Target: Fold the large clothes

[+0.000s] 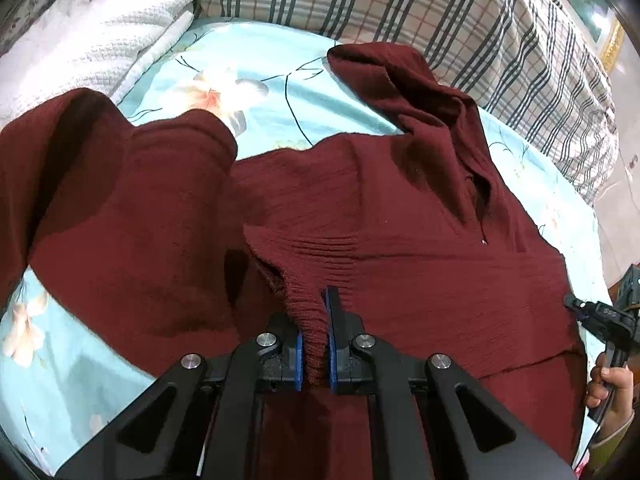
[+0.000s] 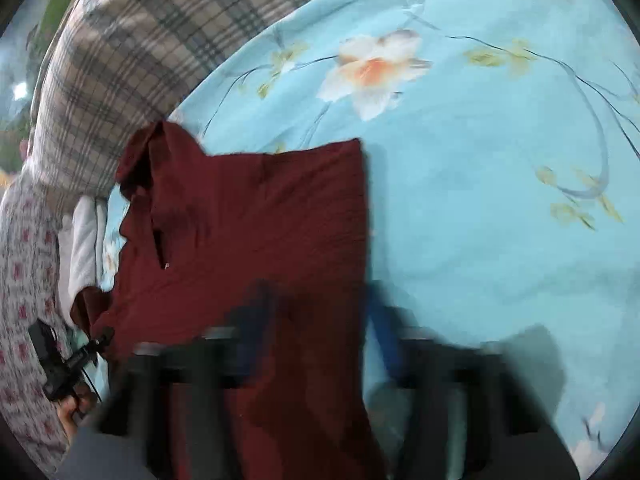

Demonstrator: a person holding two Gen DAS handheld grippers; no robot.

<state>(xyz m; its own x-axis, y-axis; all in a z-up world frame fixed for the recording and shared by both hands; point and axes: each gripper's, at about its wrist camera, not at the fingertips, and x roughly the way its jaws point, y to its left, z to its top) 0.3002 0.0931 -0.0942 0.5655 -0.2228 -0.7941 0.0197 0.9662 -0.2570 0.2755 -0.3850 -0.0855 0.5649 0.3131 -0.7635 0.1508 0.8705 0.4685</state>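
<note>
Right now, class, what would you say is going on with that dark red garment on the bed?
A person is folding a dark red knitted sweater on a floral blue bedsheet. The left gripper is shut on a bunched ribbed edge of it. The right gripper is blurred, with red fabric running between its fingers, apparently gripped. A folded white blanket and a plaid quilt lie beyond.

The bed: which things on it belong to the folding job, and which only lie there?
For the job:
- maroon sweater
- left gripper, shut on its ribbed edge
- right gripper, blurred, cloth between its fingers

Only lying there:
- white knit blanket
- plaid quilt
- floral sheet
</note>
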